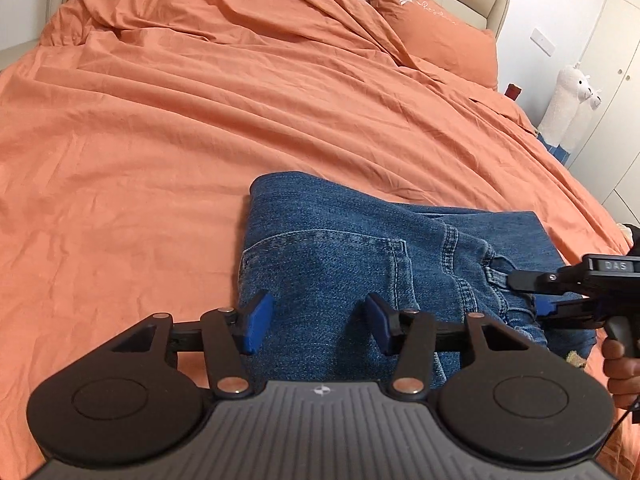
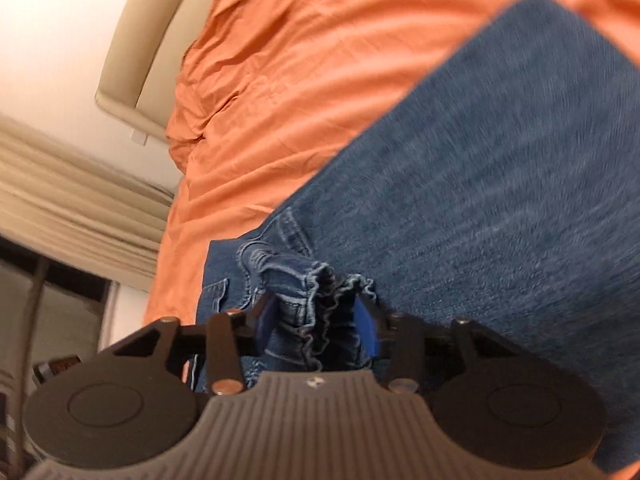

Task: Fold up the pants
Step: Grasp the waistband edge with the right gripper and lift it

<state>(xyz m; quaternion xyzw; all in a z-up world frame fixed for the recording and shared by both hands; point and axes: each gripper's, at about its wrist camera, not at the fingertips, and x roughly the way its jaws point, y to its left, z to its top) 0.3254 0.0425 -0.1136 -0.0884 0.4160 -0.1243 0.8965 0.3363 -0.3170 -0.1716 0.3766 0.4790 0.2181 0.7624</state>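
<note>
Jeans [image 1: 340, 264], folded bundle on bed [image 1: 160, 128], long axis crosswise; left gripper [image 1: 318, 322] unclenched above near pocket end; right gripper [image 2: 316, 326] nearer bunched hems, jaws astride them, grip uncertain.

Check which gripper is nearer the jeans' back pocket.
Left. The left gripper hovers open right over the back pocket; the right gripper is off to the side, bunched jeans hem between its jaws.
</note>
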